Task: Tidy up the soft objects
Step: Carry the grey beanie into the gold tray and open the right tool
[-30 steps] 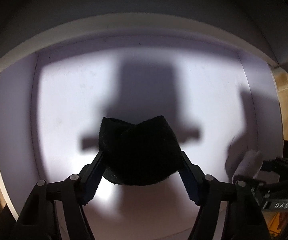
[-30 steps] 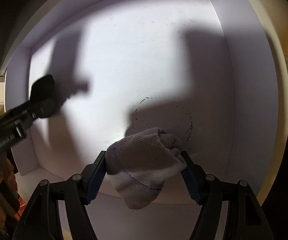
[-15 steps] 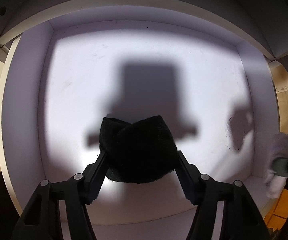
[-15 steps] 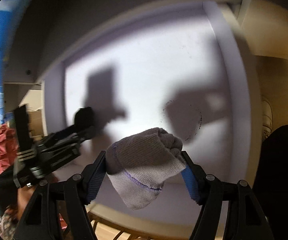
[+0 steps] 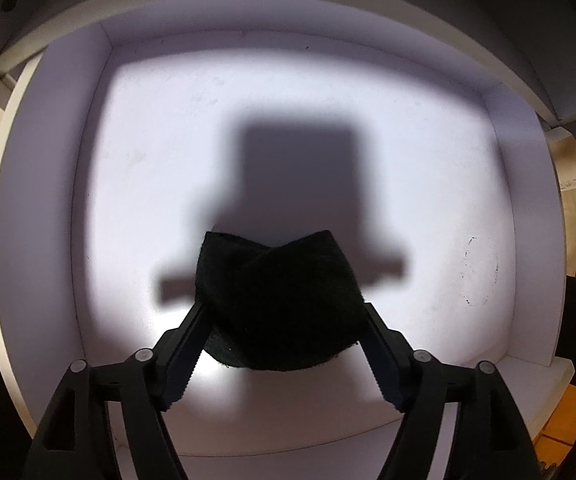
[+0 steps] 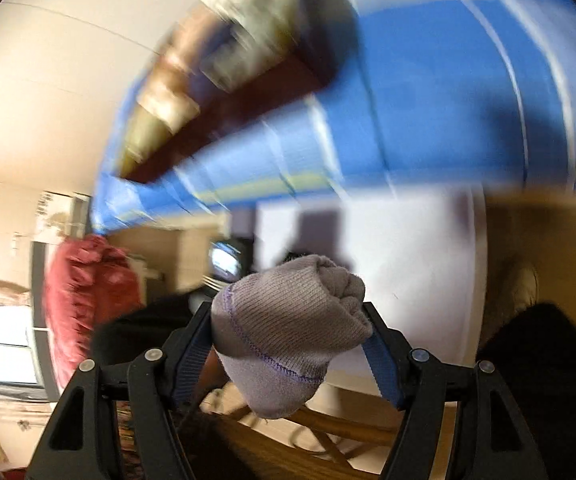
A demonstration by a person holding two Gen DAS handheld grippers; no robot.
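A rolled black sock (image 5: 275, 288) sits between the fingers of my left gripper (image 5: 283, 308), which points straight down into a white drawer (image 5: 43, 200). The pads still touch the roll on both sides while the jaws are opening. The gripper's shadow falls on the lit drawer floor beneath. My right gripper (image 6: 288, 312) is shut on a rolled grey sock (image 6: 283, 332) with a purple seam. It holds the roll high above the white drawer (image 6: 408, 260), which lies behind and below it. That view is blurred.
A faint dark ring mark (image 5: 480, 272) is on the drawer floor at the right. The right wrist view shows a blue surface (image 6: 428, 100) above, a red cloth (image 6: 87, 300) at the left, a dark leg (image 6: 540, 360) at the right, and cane bars (image 6: 348, 432) over the wood floor.
My right gripper has risen out of the drawer with the grey sock and left the left wrist view. The left gripper's fingers have spread slightly around the black sock.
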